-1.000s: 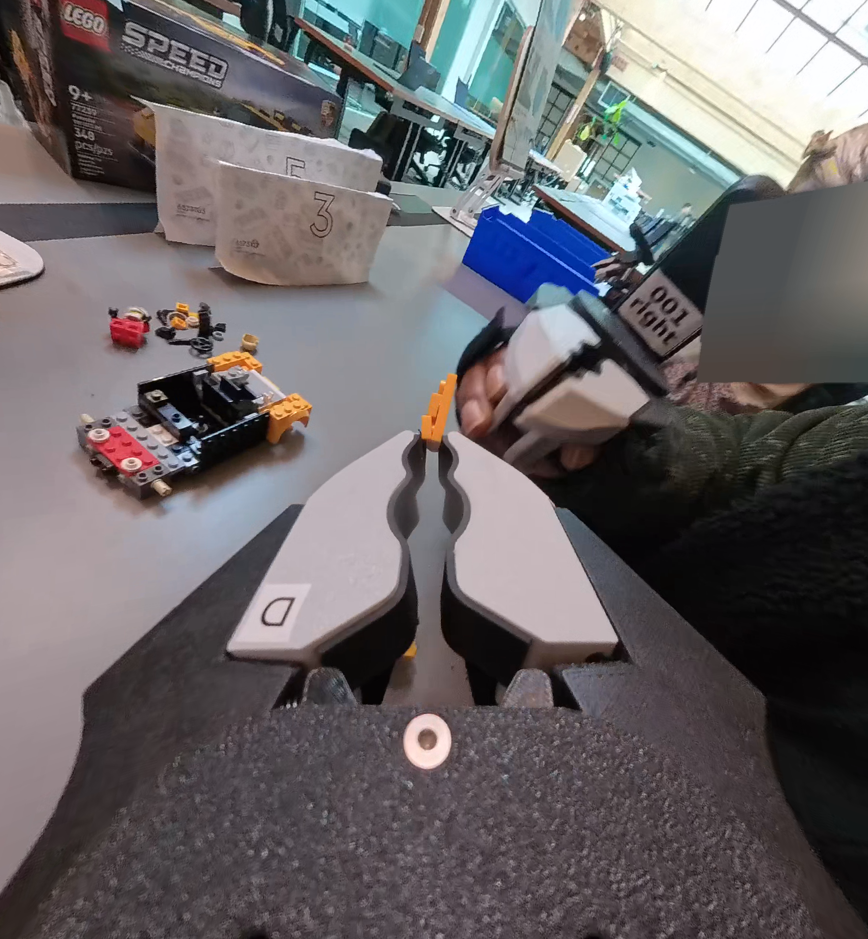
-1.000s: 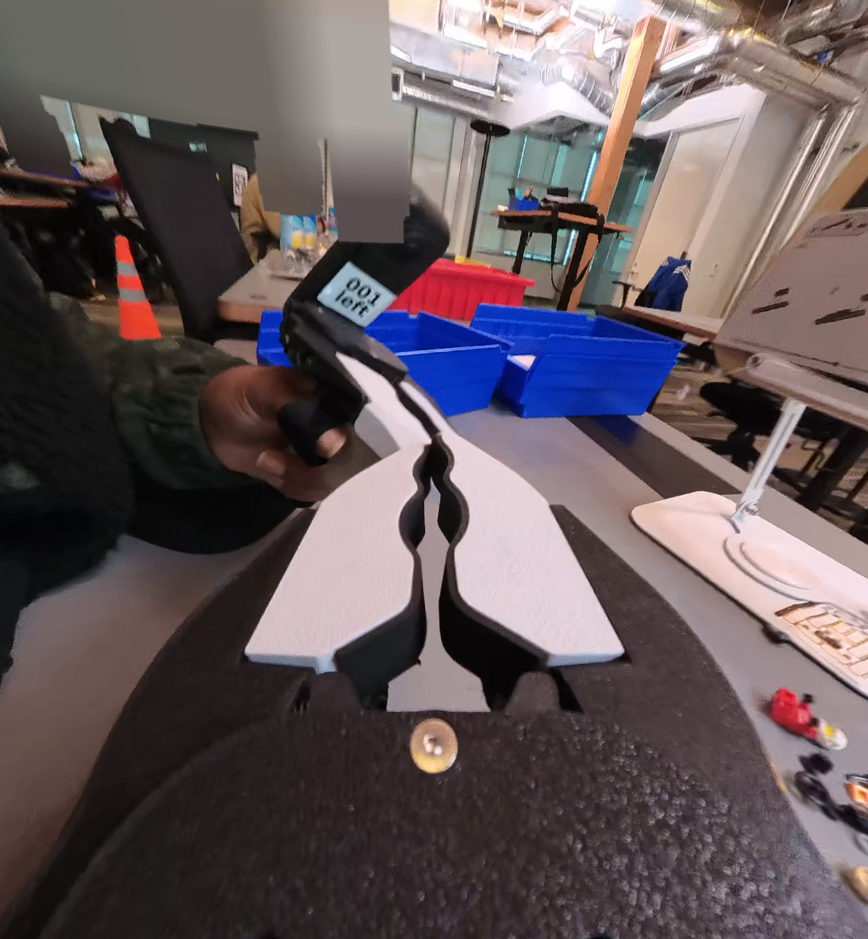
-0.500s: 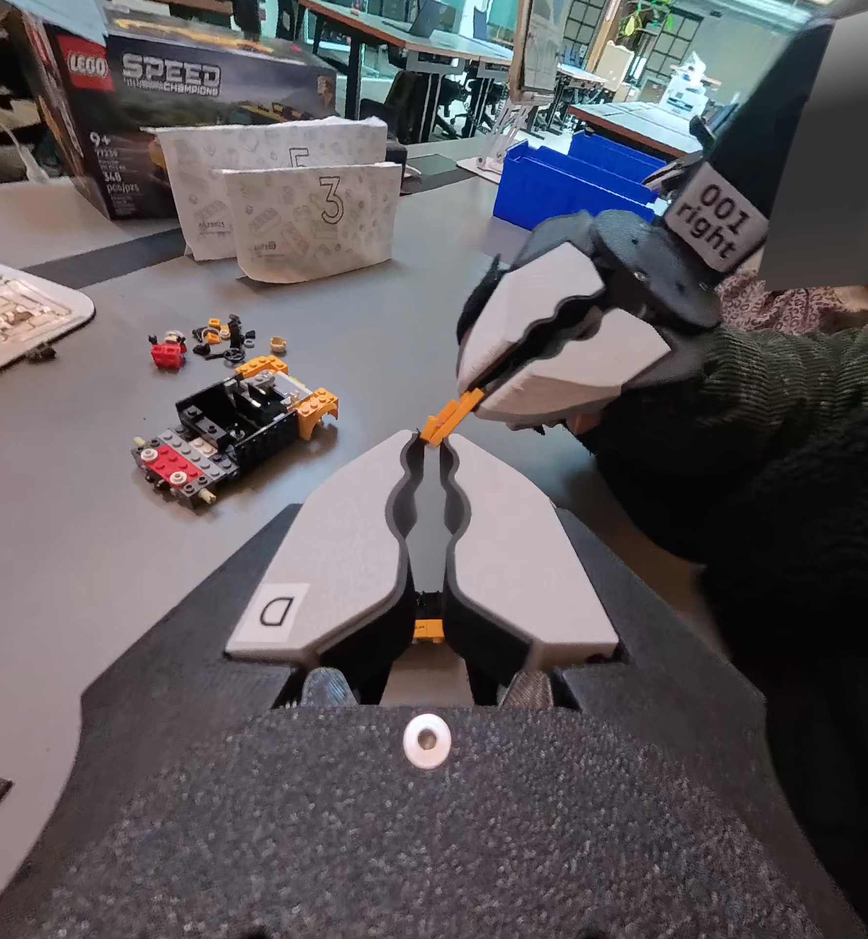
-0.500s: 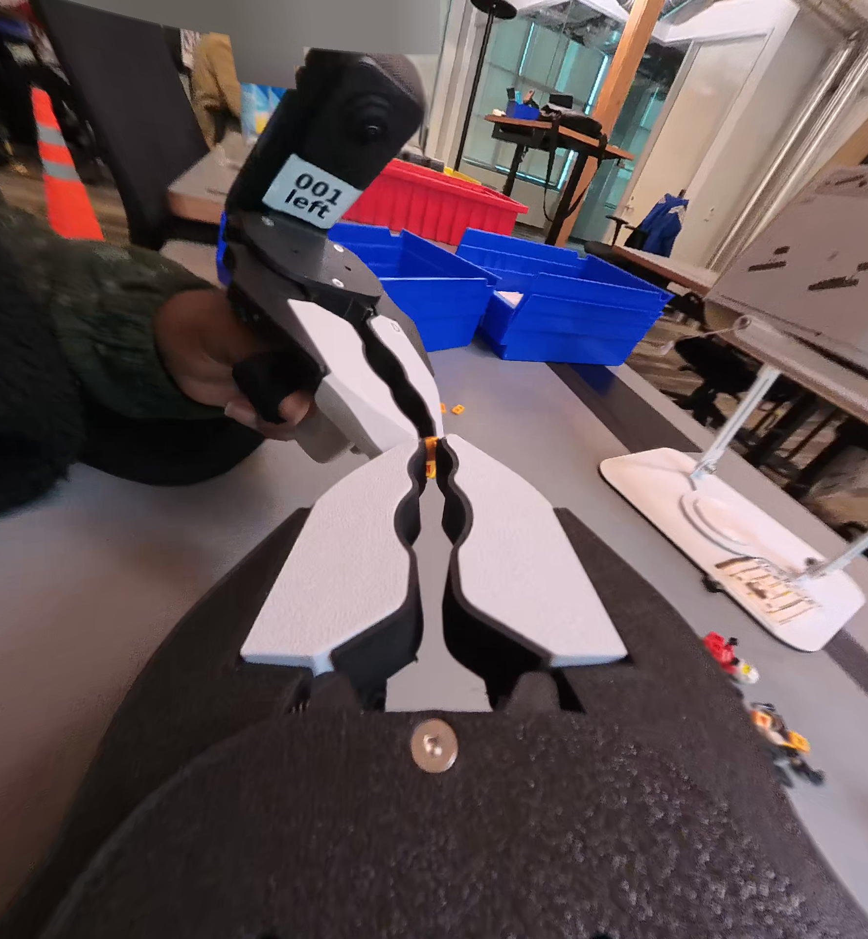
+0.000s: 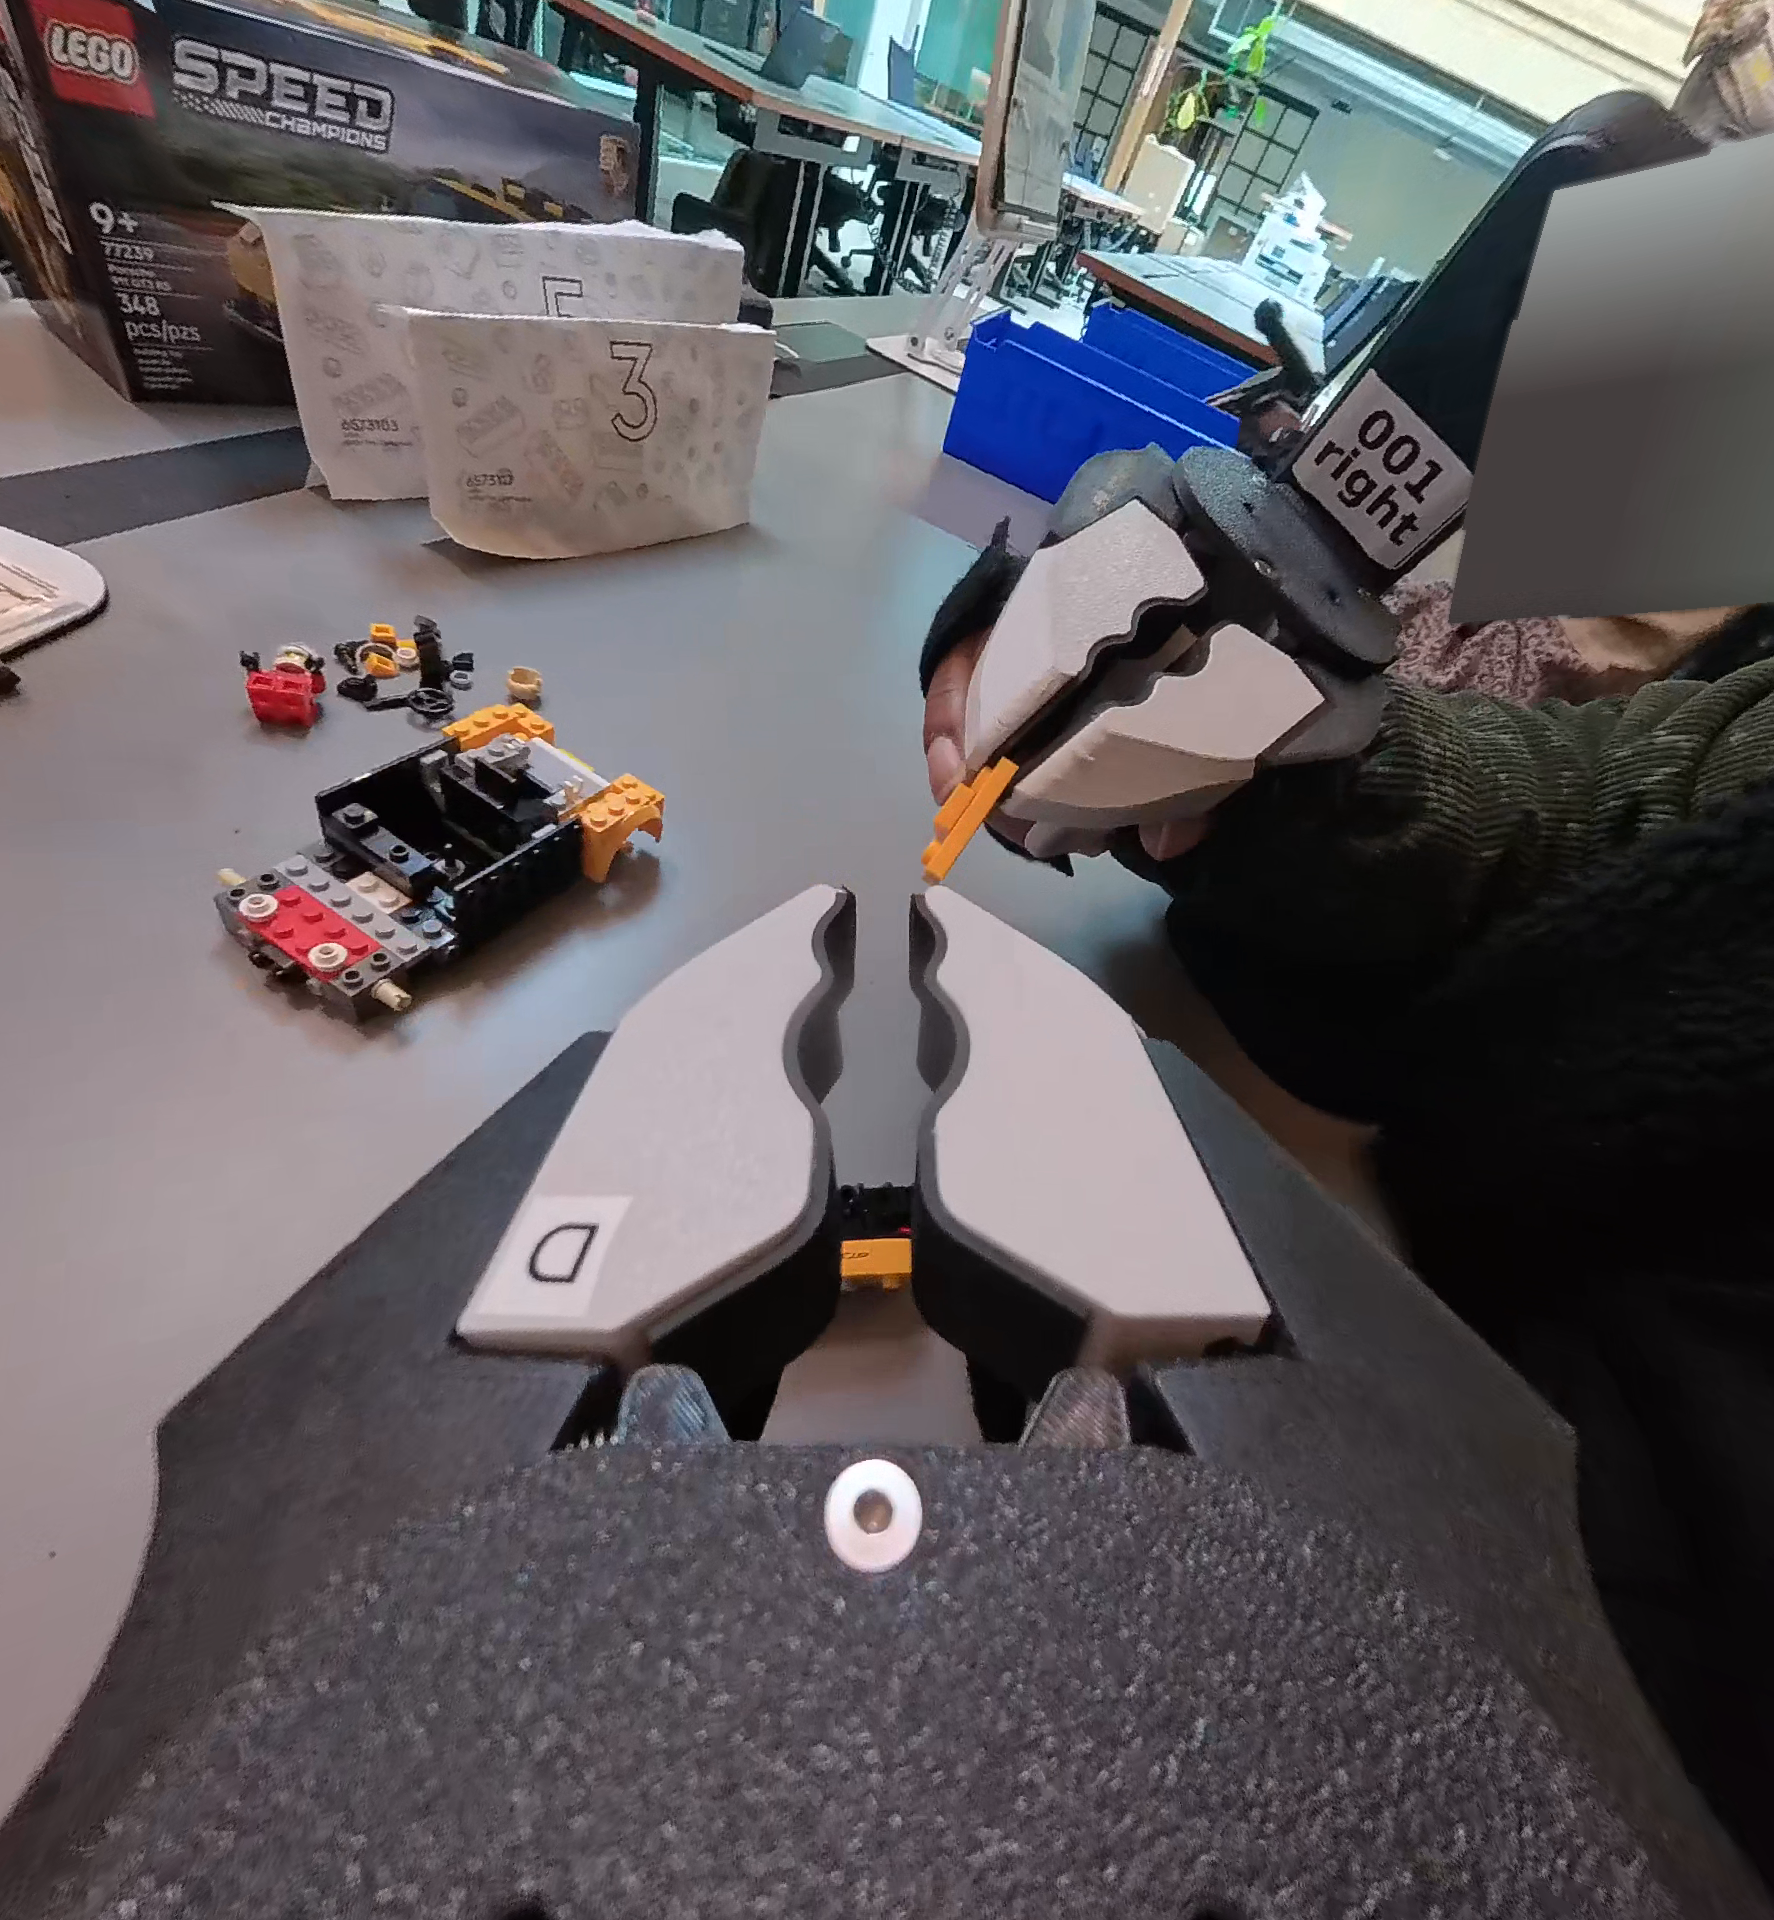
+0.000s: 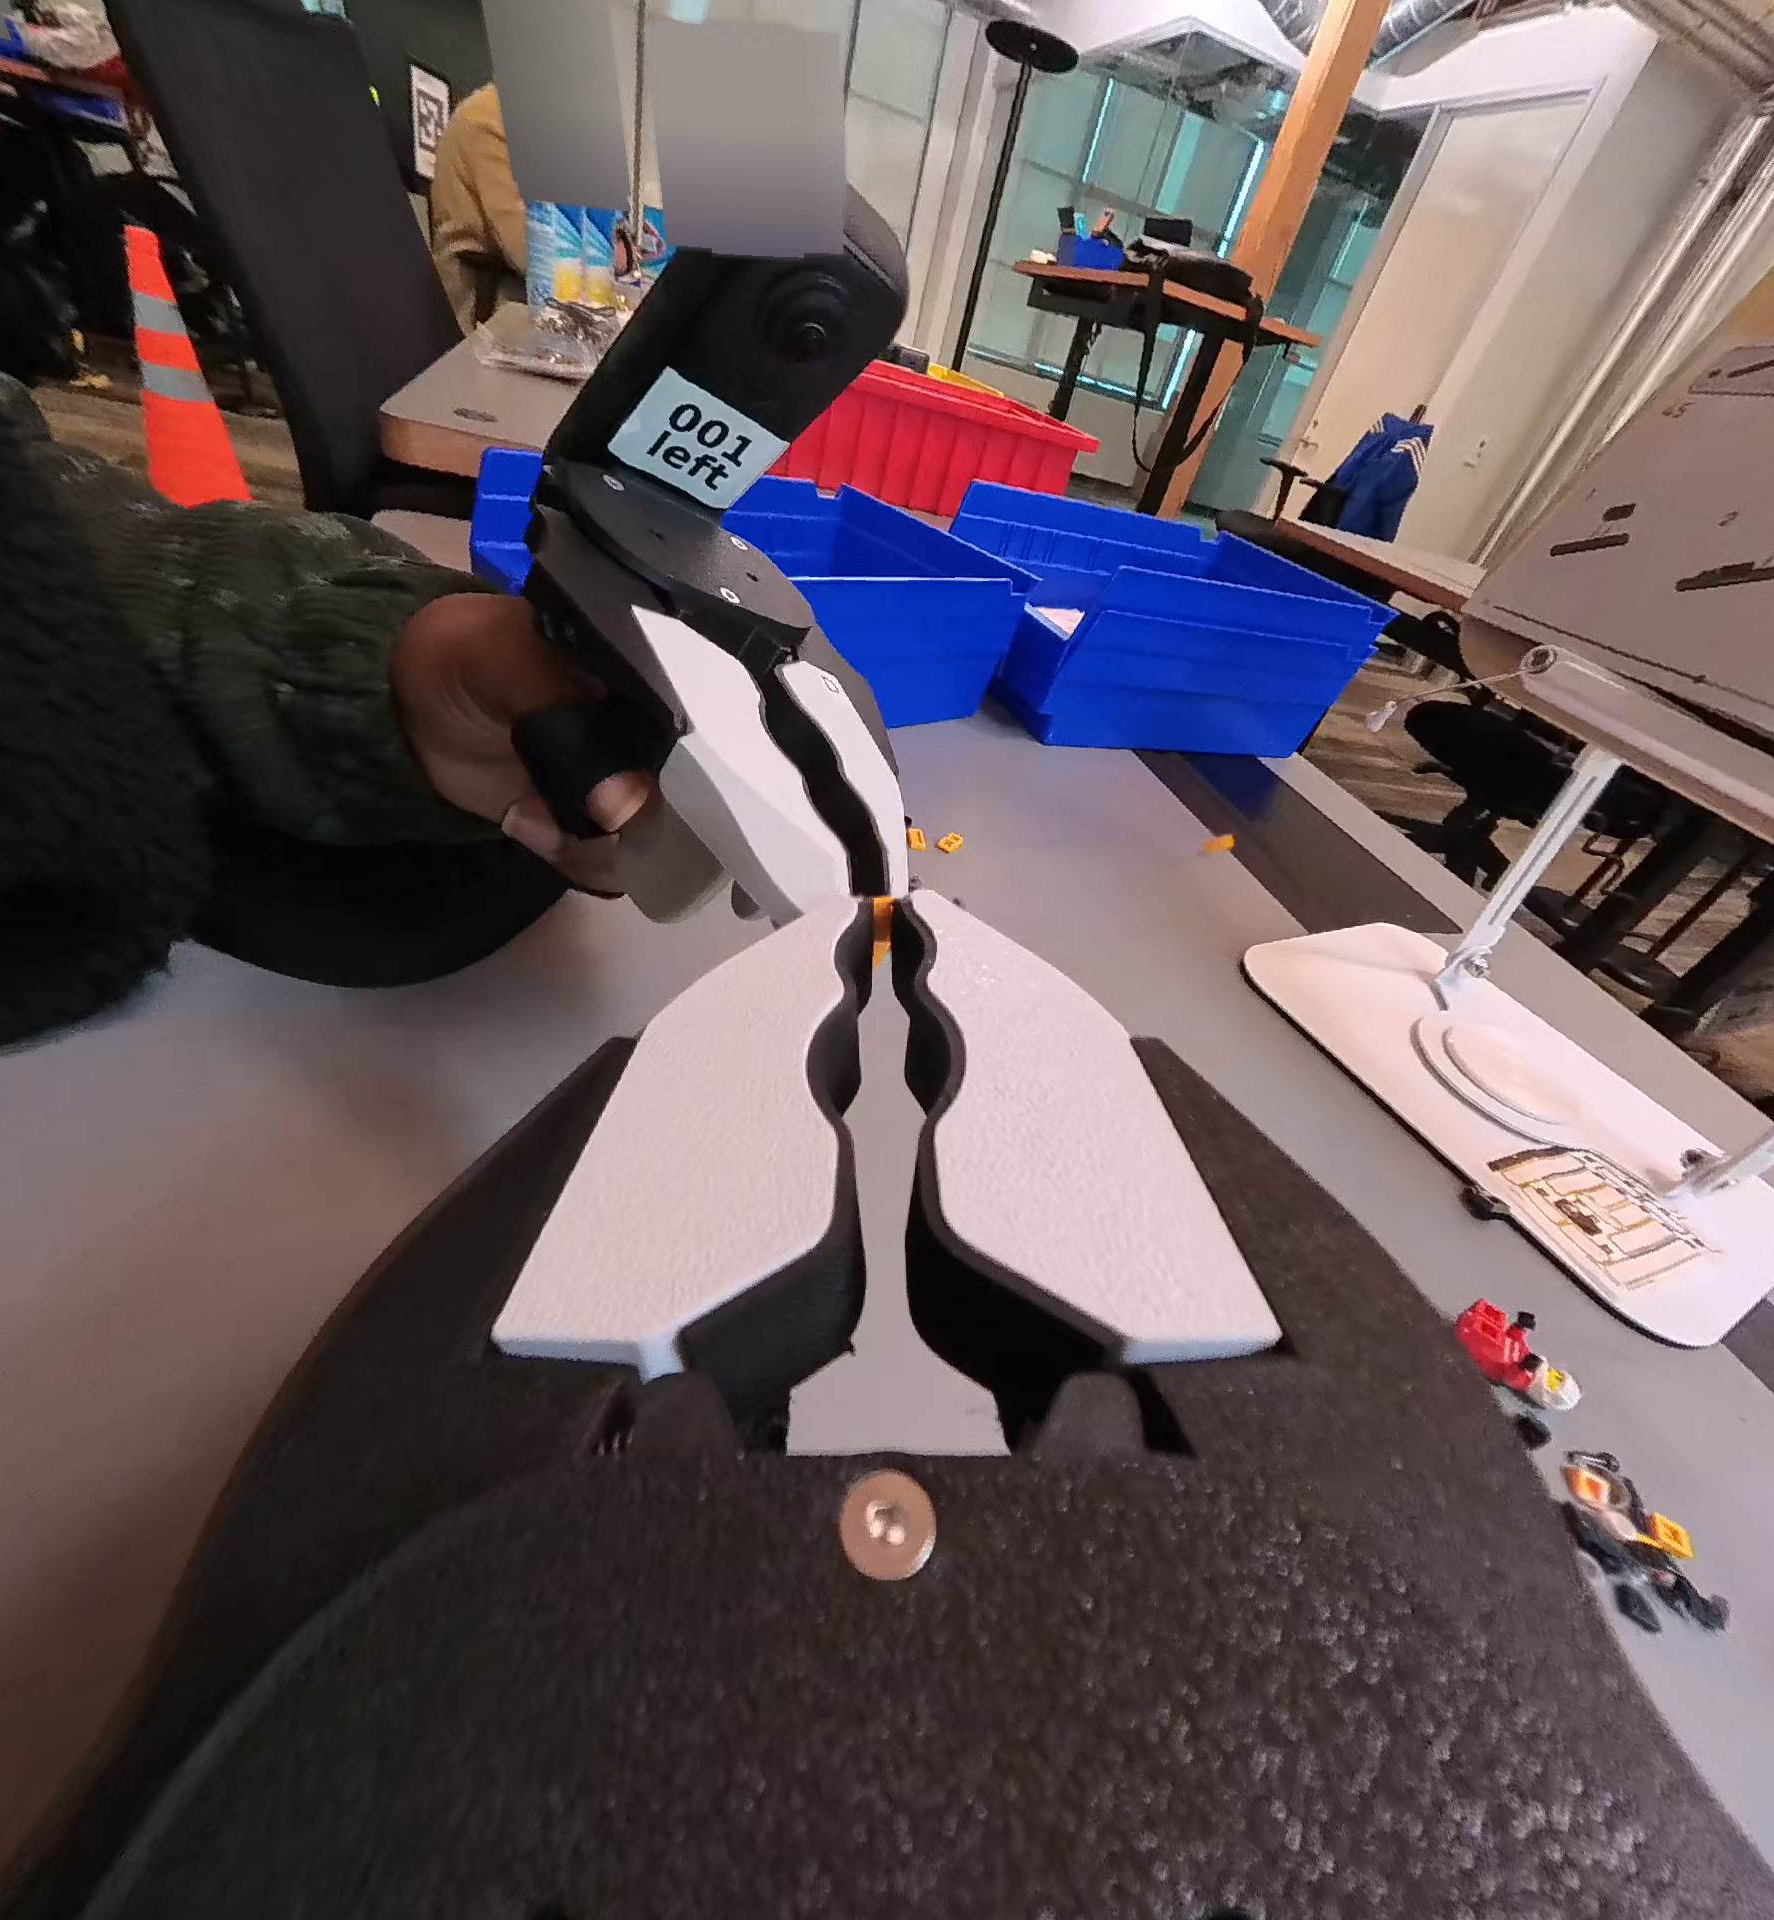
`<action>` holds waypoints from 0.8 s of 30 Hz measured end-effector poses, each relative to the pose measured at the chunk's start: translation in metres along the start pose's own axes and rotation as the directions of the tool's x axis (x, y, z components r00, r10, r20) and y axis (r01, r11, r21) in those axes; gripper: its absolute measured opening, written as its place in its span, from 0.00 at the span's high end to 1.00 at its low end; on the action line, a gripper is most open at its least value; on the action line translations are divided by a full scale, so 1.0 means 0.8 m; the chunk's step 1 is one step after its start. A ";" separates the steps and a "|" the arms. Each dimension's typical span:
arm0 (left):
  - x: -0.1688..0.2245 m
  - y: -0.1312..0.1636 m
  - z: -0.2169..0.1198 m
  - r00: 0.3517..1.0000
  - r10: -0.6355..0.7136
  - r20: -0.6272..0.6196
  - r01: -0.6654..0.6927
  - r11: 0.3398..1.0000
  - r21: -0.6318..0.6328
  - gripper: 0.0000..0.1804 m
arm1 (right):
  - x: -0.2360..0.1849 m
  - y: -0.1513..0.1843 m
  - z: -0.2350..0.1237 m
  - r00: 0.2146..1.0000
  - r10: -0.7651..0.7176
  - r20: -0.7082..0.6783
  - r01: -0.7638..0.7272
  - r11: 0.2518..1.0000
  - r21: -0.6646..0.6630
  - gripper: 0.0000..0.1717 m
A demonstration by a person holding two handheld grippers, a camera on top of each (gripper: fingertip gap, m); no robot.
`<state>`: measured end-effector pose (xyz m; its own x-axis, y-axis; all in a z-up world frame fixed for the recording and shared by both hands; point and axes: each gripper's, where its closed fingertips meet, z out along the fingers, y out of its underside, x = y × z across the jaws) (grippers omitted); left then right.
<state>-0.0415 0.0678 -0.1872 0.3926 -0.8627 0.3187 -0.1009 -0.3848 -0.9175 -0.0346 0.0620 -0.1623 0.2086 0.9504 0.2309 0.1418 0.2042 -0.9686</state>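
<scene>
My left gripper (image 5: 881, 899) is open, with nothing between its grey fingertips (image 5: 810, 920). My right gripper (image 6: 881, 914) is shut on a small orange brick assembly (image 6: 880, 925). In the left wrist view the right gripper (image 5: 997, 790) hangs just beyond my left fingertips, and the orange brick assembly (image 5: 966, 821) sticks down out of its tips, close to my left gripper's right fingertip. In the right wrist view the left gripper (image 6: 878, 883) points down at my right fingertips. A partly built black, grey, red and orange brick car (image 5: 426, 862) lies on the grey table (image 5: 135, 1091) to the left.
Loose small parts (image 5: 395, 675) lie behind the car. Two white paper bags (image 5: 592, 426) and a set box (image 5: 239, 156) stand at the back. Blue bins (image 6: 1174, 644), a white stand base (image 6: 1485, 1143) and small orange pieces (image 6: 940, 840) are on the table. A person's sleeve (image 5: 1589, 883) fills the right. My two grippers' fingertips are within a few centimetres of each other.
The orange assembly passed from my left gripper to my right. A second ago the left held it alone, then both gripped it, and now the left has opened and let go.
</scene>
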 end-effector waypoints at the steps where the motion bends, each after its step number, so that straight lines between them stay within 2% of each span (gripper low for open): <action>1: 0.000 0.000 0.000 1.000 -0.004 -0.006 0.004 1.000 0.004 0.95 | 0.000 0.000 0.000 1.000 0.009 0.003 -0.009 1.000 0.002 0.98; 13: 0.002 0.003 0.002 1.000 0.001 -0.013 -0.001 1.000 -0.001 0.96 | 0.002 0.003 -0.001 1.000 0.030 0.004 -0.030 1.000 0.001 0.98; 17: -0.006 -0.005 -0.005 1.000 0.002 0.001 -0.002 0.999 0.036 0.95 | 0.005 0.004 -0.003 1.000 0.012 -0.009 -0.012 1.000 -0.003 0.98; 19: -0.011 -0.015 -0.014 1.000 -0.024 -0.009 0.024 0.997 0.079 0.95 | 0.006 0.007 -0.005 1.000 -0.027 -0.013 0.027 0.999 -0.021 0.98; 21: -0.012 -0.020 -0.020 0.998 -0.047 -0.041 0.051 0.994 0.100 0.95 | 0.003 0.016 -0.005 0.991 -0.132 -0.012 0.131 0.989 -0.074 0.98; 24: -0.001 -0.016 -0.020 0.994 -0.007 -0.110 0.014 0.998 0.069 0.93 | -0.013 0.028 0.000 0.955 -0.294 0.032 0.296 0.947 -0.126 0.98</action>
<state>-0.0556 0.0683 -0.1720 0.2905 -0.8909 0.3491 -0.0318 -0.3736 -0.9270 -0.0334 0.0564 -0.1865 0.1267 0.8552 0.5026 0.3176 0.4450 -0.8373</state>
